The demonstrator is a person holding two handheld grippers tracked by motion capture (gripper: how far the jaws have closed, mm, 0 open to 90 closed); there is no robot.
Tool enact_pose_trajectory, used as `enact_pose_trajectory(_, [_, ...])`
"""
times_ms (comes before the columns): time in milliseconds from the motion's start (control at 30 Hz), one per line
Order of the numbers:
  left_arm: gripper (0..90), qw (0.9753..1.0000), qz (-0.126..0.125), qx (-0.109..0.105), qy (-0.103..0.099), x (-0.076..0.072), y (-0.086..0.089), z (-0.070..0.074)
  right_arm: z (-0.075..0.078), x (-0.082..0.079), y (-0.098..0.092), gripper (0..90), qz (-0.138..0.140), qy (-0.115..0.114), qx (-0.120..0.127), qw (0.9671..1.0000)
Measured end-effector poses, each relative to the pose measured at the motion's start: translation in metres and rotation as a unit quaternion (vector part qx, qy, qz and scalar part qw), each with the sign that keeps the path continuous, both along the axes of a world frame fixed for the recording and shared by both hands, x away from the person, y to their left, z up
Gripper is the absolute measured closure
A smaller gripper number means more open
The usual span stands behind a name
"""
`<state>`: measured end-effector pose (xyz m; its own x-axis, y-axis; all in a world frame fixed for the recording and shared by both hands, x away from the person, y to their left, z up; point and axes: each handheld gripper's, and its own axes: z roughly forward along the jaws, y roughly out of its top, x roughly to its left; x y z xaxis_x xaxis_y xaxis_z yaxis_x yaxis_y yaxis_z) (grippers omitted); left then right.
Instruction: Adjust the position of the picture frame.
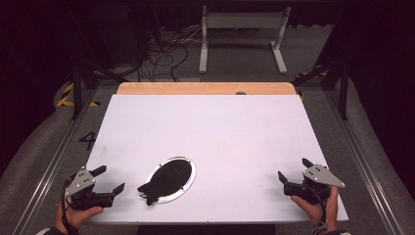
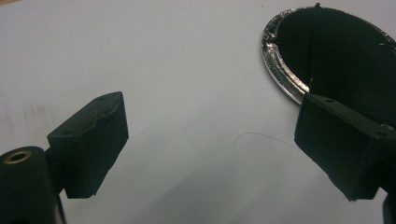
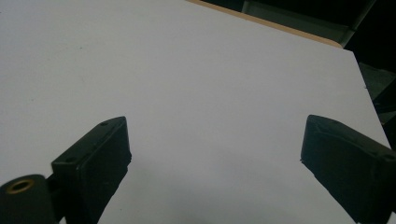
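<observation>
The left hand-held gripper (image 1: 110,179) sits at the near left corner of the counter (image 1: 210,127) with its jaws spread wide and nothing between them; the right hand-held gripper (image 1: 291,172) rests at the near right corner, likewise spread and empty, pointing in toward the middle. The thing nearest the work is a dark, fish-shaped piece (image 1: 166,179) lying on a round silvery plate (image 1: 191,177), just beside the left hand-held gripper and well apart from the right one; in the left gripper view the plate's shiny rim (image 2: 280,77) shows beyond the far jaw, the dark piece (image 2: 345,56) covering most of it. Judging from this, the step in hand looks like the approach, with no grasp begun; the next move would call for the left hand-held gripper to reach toward the plate, line its jaws across the narrow tail end of the dark piece, and close there without dragging the plate along the white surface.
</observation>
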<state>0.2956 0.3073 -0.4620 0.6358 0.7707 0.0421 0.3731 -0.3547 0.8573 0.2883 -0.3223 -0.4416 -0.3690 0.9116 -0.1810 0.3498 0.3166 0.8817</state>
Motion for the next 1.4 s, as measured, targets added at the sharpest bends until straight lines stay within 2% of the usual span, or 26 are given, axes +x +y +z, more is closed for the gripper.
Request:
enact_pose_trajectory(133, [11.8, 1.0000, -0.004, 0.009, 0.001, -0.001, -0.002, 0.001, -0.002, 0.002, 0.004, 8.6, 0.008, 0.004, -0.006, 0.9999])
enact_pose_trajectory(200, [12.8, 1.0000, -0.003, 0.006, 0.006, -0.003, -0.003, 0.000, -0.001, 0.002, 0.005, 9.0, 0.009, 0.004, -0.005, 0.9999])
enact_pose_trajectory(367, [20.0, 0.9996, -0.022, 0.013, 0.013, -0.007, -0.006, -0.001, 0.001, 0.007, 0.011, 19.1, 0.028, 0.002, 0.002, 0.9996])
enact_pose_trajectory(433, [22.6, 0.9994, -0.027, 0.018, 0.012, -0.009, -0.007, -0.001, 0.001, 0.010, 0.015, 20.1, 0.037, 0.012, 0.010, 0.9992])
enact_pose_trajectory(533, [28.4, 0.9993, -0.031, 0.019, 0.013, -0.009, -0.012, 0.001, -0.002, 0.014, 0.022, 24.7, 0.053, 0.029, 0.010, 0.9981])
enact_pose_trajectory(567, [29.7, 0.9992, -0.033, 0.017, 0.013, -0.009, -0.014, 0.002, -0.003, 0.014, 0.024, 25.6, 0.061, 0.033, 0.014, 0.9975])
enact_pose_trajectory(600, [34.8, 0.9989, -0.041, 0.017, 0.014, -0.009, -0.016, 0.002, -0.003, 0.015, 0.026, 26.7, 0.067, 0.038, 0.019, 0.9968])
enact_pose_trajectory(667, [41.4, 0.9984, -0.045, 0.027, 0.019, -0.006, -0.020, 0.003, -0.001, 0.015, 0.032, 31.0, 0.084, 0.041, 0.022, 0.9954])
enact_pose_trajectory(767, [58.5, 0.9969, -0.060, 0.042, 0.030, -0.002, -0.026, 0.003, 0.001, 0.015, 0.044, 41.6, 0.108, 0.049, 0.021, 0.9927])
enact_pose_trajectory(833, [67.6, 0.9963, -0.064, 0.045, 0.036, 0.002, -0.029, 0.003, 0.001, 0.015, 0.053, 47.7, 0.119, 0.058, 0.012, 0.9911])
enact_pose_trajectory(900, [73.7, 0.9946, -0.082, 0.044, 0.046, 0.005, -0.031, 0.001, 0.002, 0.015, 0.062, 52.8, 0.130, 0.065, 0.008, 0.9894])
enact_pose_trajectory(967, [76.3, 0.9931, -0.093, 0.047, 0.054, 0.007, -0.034, 0.000, 0.002, 0.016, 0.069, 58.0, 0.141, 0.068, 0.009, 0.9876])
enact_pose_trajectory(1067, [80.0, 0.9914, -0.101, 0.056, 0.061, 0.009, -0.040, 0.000, 0.003, 0.018, 0.080, 65.9, 0.161, 0.076, 0.024, 0.9837])
enact_pose_trajectory(1100, [81.0, 0.9914, -0.101, 0.056, 0.061, 0.009, -0.040, 0.000, 0.003, 0.018, 0.080, 65.9, 0.161, 0.076, 0.024, 0.9837])
enact_pose_trajectory(1133, [81.0, 0.9907, -0.102, 0.063, 0.064, 0.011, -0.044, 0.000, 0.003, 0.018, 0.082, 69.3, 0.168, 0.078, 0.025, 0.9825])
enact_pose_trajectory(1200, [85.5, 0.9896, -0.110, 0.063, 0.068, 0.013, -0.046, 0.000, 0.002, 0.020, 0.091, 77.2, 0.182, 0.083, 0.026, 0.9795])
enact_pose_trajectory(1233, [85.5, 0.9892, -0.110, 0.065, 0.072, 0.014, -0.048, -0.001, 0.002, 0.020, 0.091, 77.2, 0.182, 0.083, 0.026, 0.9795])
enact_pose_trajectory(1333, [89.2, 0.9872, -0.121, 0.070, 0.077, 0.020, -0.054, -0.001, 0.001, 0.022, 0.099, 85.8, 0.196, 0.088, 0.025, 0.9764])
enact_pose_trajectory(1400, [89.2, 0.9865, -0.123, 0.074, 0.078, 0.023, -0.056, -0.001, 0.000, 0.024, 0.103, 87.4, 0.202, 0.091, 0.024, 0.9748])
